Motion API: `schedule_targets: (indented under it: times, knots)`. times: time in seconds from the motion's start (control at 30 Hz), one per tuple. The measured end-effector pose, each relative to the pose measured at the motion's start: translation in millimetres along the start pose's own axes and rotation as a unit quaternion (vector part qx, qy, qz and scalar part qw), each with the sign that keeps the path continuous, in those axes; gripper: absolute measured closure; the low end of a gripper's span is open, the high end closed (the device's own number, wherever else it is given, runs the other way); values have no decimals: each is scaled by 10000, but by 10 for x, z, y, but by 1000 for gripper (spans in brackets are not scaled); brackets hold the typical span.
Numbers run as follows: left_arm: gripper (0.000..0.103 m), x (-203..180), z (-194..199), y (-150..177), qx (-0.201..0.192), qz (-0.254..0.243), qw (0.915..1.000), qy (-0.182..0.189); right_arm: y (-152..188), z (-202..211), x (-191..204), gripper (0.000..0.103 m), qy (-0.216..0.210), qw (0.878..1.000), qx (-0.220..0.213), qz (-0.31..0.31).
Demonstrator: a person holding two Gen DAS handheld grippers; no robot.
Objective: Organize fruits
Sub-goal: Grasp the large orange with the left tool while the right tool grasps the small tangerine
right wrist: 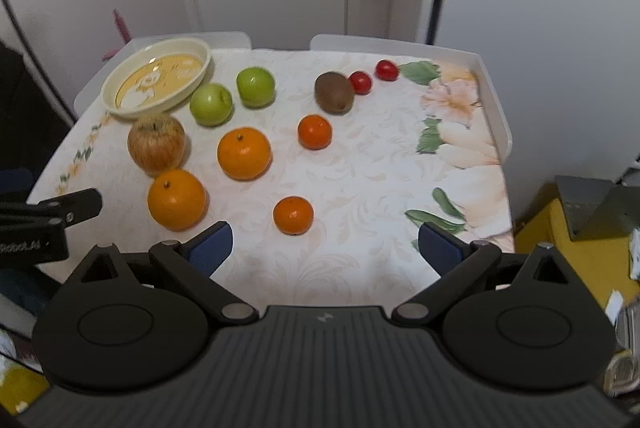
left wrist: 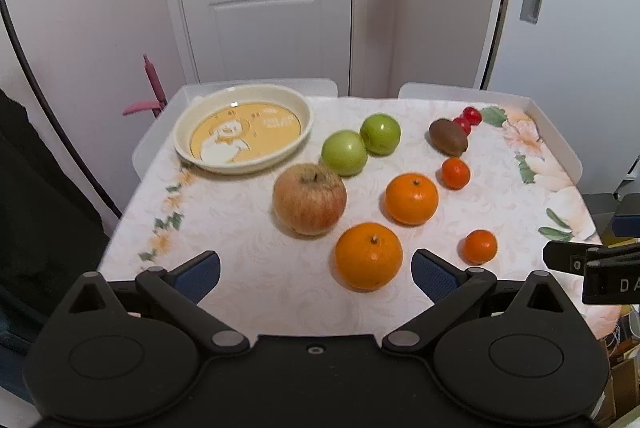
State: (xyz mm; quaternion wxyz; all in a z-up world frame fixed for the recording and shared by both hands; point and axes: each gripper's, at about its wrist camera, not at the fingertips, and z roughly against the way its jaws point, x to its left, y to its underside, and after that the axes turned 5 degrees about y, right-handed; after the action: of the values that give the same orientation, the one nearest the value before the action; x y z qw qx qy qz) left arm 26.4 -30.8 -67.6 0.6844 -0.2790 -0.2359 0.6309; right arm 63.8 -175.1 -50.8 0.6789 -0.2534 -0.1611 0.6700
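Start of sorting, by the look: plate (left wrist: 244,132) bare, no fruit lifted. Left gripper (left wrist: 316,270) spread wide, empty; large orange (left wrist: 368,255) just ahead between its jaws, russet apple (left wrist: 309,199) beyond. Right gripper (right wrist: 324,246) likewise wide, empty; small mandarin (right wrist: 293,215) just ahead. Next likely calls for closing gently on round, smooth, roll-prone skin. Cloth glossy, floral.

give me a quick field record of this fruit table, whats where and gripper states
surface: table with floral cloth
dish: cream plate, far left, empty
apples: red apple near plate; two green apples side by side
oranges: two large; two small
kiwi: far right
cherry tomatoes: two beside kiwi
left gripper: open, empty
right gripper: open, empty
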Motion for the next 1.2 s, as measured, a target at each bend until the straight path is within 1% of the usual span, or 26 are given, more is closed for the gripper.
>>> schedule_targets:
  times: [0.13,0.2,0.33,0.47,0.5,0.6,0.7,0.83,0.9,0.97,1.03,1.1,1.2]
  knots:
    - [2,-63,-259,78,42,-103,9999,-4,80,-268,-32,0,-204,9997,33,163]
    - [5,-105,-390,113,43,-188,9998,9,118,-399,-27,0,-273,9992,34,274]
    - [7,-167,-615,152,92,-219,9997,57,157,-607,-36,1,-429,9982,21,409]
    - [8,-247,-782,171,108,-251,9996,75,166,-779,-24,6,-549,9971,-21,523]
    - [10,-263,-818,172,111,-263,9996,76,167,-804,-23,7,-584,9968,-26,541]
    - [12,-300,-909,163,118,-300,9995,76,167,-870,-5,8,-691,9959,-51,577]
    - [13,-316,-988,158,140,-290,9995,76,182,-941,25,13,-794,9948,-59,636]
    - [20,-332,-1085,152,208,-250,9994,128,195,-1016,67,18,-868,9934,-52,742]
    - [29,-332,-1113,157,234,-235,9993,170,192,-1034,78,22,-888,9930,-68,778]
    - [36,-322,-1130,167,243,-198,9992,235,183,-1055,83,25,-908,9928,-69,780]
    - [36,-315,-1115,185,198,-152,9994,252,173,-1074,90,28,-944,9927,-65,747]
    - [37,-329,-1105,201,171,-224,9993,241,165,-1090,105,32,-985,9924,-40,740]
    - [37,-338,-1104,203,164,-276,9992,237,148,-1109,131,35,-997,9922,-49,744]
